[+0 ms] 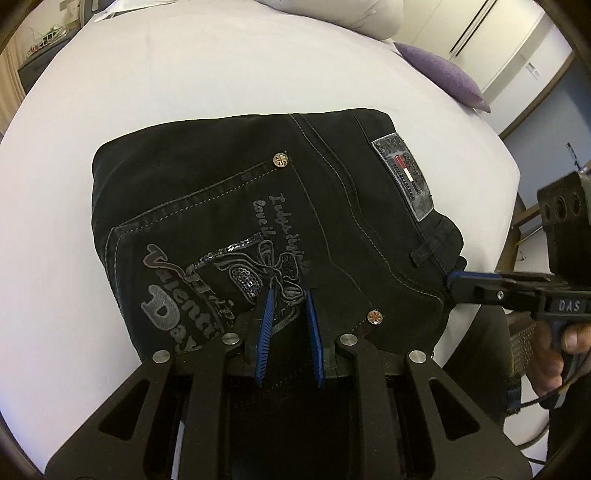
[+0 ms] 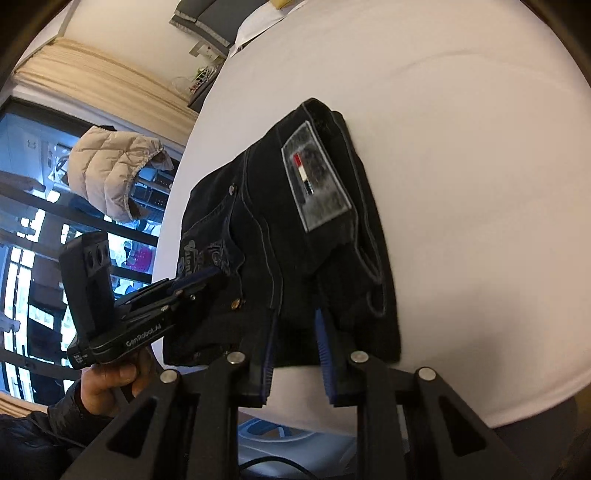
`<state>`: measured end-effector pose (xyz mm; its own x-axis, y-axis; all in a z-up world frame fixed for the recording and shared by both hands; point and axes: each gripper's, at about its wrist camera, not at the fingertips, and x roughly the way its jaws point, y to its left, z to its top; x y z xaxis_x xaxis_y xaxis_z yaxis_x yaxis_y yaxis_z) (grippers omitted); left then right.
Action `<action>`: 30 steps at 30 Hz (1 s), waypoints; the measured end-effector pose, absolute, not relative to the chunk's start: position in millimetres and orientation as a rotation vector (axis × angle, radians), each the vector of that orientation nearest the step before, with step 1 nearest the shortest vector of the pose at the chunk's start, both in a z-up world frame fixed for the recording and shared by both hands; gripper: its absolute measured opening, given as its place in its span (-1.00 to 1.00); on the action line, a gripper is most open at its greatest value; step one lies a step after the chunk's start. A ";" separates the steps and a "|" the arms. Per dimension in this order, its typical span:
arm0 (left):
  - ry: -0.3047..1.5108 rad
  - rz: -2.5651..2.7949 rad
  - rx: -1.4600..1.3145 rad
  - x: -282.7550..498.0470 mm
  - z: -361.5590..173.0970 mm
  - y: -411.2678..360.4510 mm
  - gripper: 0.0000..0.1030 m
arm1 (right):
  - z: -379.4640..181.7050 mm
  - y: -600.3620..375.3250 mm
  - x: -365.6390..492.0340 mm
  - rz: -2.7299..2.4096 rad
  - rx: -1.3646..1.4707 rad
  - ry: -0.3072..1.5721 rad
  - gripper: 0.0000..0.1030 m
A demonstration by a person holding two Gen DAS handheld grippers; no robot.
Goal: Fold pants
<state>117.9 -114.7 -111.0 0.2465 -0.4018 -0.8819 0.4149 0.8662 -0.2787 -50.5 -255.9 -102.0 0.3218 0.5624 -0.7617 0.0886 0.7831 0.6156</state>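
Note:
Black jeans (image 1: pixel 229 192) lie folded into a compact stack on the white bed (image 1: pixel 184 74), back pocket embroidery and a grey waist patch (image 1: pixel 404 173) facing up. My left gripper (image 1: pixel 290 295) points down onto the embroidered pocket; a narrow gap shows between its blue pads, with no fabric bunched in it. In the right wrist view the left gripper (image 2: pixel 216 273) touches the jeans (image 2: pixel 258 206) at that pocket. My right gripper (image 2: pixel 297 317) sits over the stack's near edge, its pads apart with flat fabric seen between them. From the left wrist view the right gripper (image 1: pixel 454 280) meets the jeans' right corner by a belt loop.
A purple pillow (image 1: pixel 447 74) and a white pillow (image 1: pixel 351 14) lie at the bed's far side. A beige padded jacket (image 2: pixel 114 173) hangs by the window. A person's hand (image 2: pixel 110 380) holds the left gripper's handle. The bed's edge (image 2: pixel 369 421) runs just under my right gripper.

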 end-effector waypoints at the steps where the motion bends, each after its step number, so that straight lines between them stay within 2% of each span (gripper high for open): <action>1: 1.198 -0.557 0.012 117.3 -110.9 -113.8 -0.66 | -99.8 -255.7 -54.7 0.331 0.624 1.225 -0.55; 2: 1.199 -0.559 0.008 116.8 -110.7 -112.7 -0.66 | -97.4 -255.0 -55.3 0.328 0.616 1.226 -0.54; 4: 1.199 -0.558 0.001 112.2 -103.2 -106.0 -0.66 | -88.6 -255.1 -60.6 0.315 0.593 1.217 -0.16; 5: 1.201 -0.555 0.001 110.6 -100.0 -102.7 -0.66 | -82.2 -257.7 -63.6 0.283 0.577 1.206 0.17; 6: 1.205 -0.555 -0.002 109.3 -96.9 -99.9 -0.66 | -75.5 -262.4 -65.5 0.272 0.585 1.180 0.21; 11: 1.155 -0.534 -0.028 95.9 -72.3 -70.3 -0.65 | -54.4 -293.8 -54.4 0.248 0.640 1.062 0.33; 21: 1.187 -0.490 -0.244 118.9 -92.7 -23.2 -0.65 | -96.7 -295.8 13.1 0.267 0.606 1.180 0.33; 26: 1.146 -0.457 -0.369 122.7 -86.3 1.9 -0.63 | -119.5 -291.0 28.9 0.281 0.633 1.224 0.33; 27: 1.143 -0.449 -0.380 122.6 -86.6 7.6 -0.59 | -122.5 -289.9 30.9 0.293 0.643 1.225 0.33; 28: 1.152 -0.446 -0.388 123.0 -88.9 11.0 -0.37 | -125.0 -288.5 32.7 0.304 0.651 1.225 0.33; 29: 1.175 -0.447 -0.411 123.9 -95.1 17.6 0.11 | -127.5 -287.9 34.9 0.315 0.659 1.226 0.33; 30: 1.185 -0.451 -0.437 124.5 -99.5 19.7 0.31 | -129.7 -287.4 37.3 0.324 0.669 1.228 0.34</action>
<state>124.5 19.7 -99.5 0.3100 -0.5498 -0.7756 0.1054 0.8307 -0.5467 37.3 -287.4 -129.7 0.3231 0.5686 -0.7565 0.1212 0.7679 0.6289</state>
